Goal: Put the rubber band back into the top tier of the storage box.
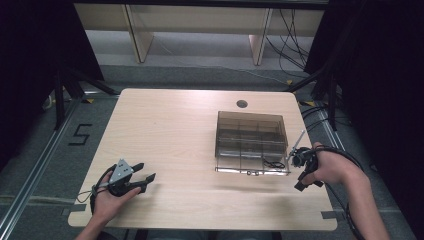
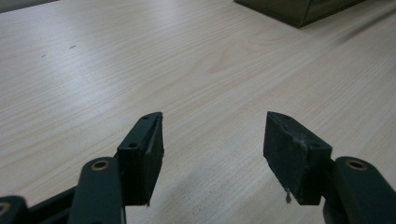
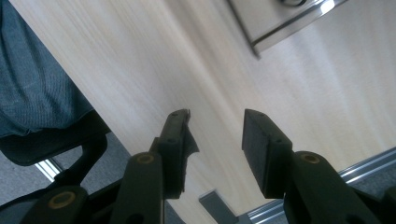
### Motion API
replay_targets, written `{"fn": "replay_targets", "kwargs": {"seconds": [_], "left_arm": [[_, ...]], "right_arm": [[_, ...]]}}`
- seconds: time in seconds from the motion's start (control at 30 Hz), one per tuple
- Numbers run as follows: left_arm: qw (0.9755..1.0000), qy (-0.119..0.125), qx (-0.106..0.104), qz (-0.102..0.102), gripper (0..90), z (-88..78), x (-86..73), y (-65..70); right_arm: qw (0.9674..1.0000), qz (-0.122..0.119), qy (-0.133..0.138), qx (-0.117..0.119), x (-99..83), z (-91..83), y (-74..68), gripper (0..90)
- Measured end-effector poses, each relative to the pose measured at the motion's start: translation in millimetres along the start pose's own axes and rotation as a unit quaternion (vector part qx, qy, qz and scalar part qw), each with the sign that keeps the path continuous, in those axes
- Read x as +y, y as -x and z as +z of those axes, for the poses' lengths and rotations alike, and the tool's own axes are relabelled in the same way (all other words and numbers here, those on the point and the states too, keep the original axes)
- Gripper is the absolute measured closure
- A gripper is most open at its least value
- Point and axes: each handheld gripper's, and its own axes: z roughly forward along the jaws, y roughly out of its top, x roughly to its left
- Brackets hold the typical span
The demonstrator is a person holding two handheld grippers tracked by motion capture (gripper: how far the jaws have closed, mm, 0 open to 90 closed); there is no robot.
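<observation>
pale wood covers the table (image 1: pixel 170 130) we work at, with grey floor around it. our smoked-plastic compartment box (image 1: pixel 251 134) sits right of centre, its clear lid (image 1: pixel 252 170) folded flat toward us, and a small black looped item (image 1: pixel 273 163) lies on that lid. we judge the box opened and any sorting yet to start. our right gripper (image 1: pixel 304 167) hangs just beside the box, jaws apart and empty. our left gripper (image 1: pixel 142 172) rests well apart, spread wide, holding nothing.

The pale wooden table (image 1: pixel 175 130) carries a round cable hole (image 1: pixel 242 104) near its far edge; beyond the table stand light shelving legs (image 1: pixel 139 35), and a floor mark (image 1: pixel 80 135) lies left of it.
</observation>
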Motion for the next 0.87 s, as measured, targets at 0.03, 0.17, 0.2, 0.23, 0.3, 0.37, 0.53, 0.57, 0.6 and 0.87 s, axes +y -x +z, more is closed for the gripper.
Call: {"fn": "replay_targets", "kwargs": {"seconds": [0.03,0.17,0.2,0.23,0.3,0.37,0.53,0.57,0.6,0.87], "left_arm": [[1.0,0.0,0.0,0.001,37.9,0.0,0.0,-0.2],[1.0,-0.001,0.002,0.002,37.8,-0.2,0.1,-0.2],[1.0,0.001,-0.001,0.002,37.9,0.3,-0.1,-0.4],[1.0,0.0,-0.001,0.0,37.9,0.3,-0.1,-0.2],[1.0,0.0,0.001,0.001,37.9,0.0,0.1,-0.1],[1.0,0.002,0.0,0.0,37.9,0.1,0.1,-0.4],[1.0,0.003,-0.003,0.0,37.9,1.4,0.2,-0.3],[1.0,0.002,-0.002,-0.001,37.8,1.3,0.1,0.0],[1.0,0.002,-0.002,-0.003,37.8,1.2,0.1,0.1],[1.0,0.002,-0.001,-0.001,37.8,1.7,0.3,-0.2]], "right_arm": [[1.0,0.006,0.001,0.003,-1.5,2.5,-0.6,61.8],[0.9998,-0.01,0.01,0.012,-7.4,16.1,1.0,61.2],[0.9999,-0.008,0.008,0.012,-8.4,18.4,-0.6,61.0],[0.9999,0.0,0.002,0.015,-9.3,20.8,-1.7,60.8],[0.9998,-0.005,0.001,0.019,-12.9,27.6,-1.1,60.8],[0.9998,0.0,0.006,0.02,-15.3,31.6,-1.5,60.7],[0.9996,-0.001,0.0,0.027,-19.2,38.8,-3.1,59.8],[0.9997,-0.006,0.003,0.024,-20.1,41.1,-2.4,59.7],[0.9996,-0.002,0.001,0.029,-20.3,41.9,-2.2,59.6],[0.9996,0.011,-0.007,0.024,-19.0,41.5,-4.6,59.2]]}}
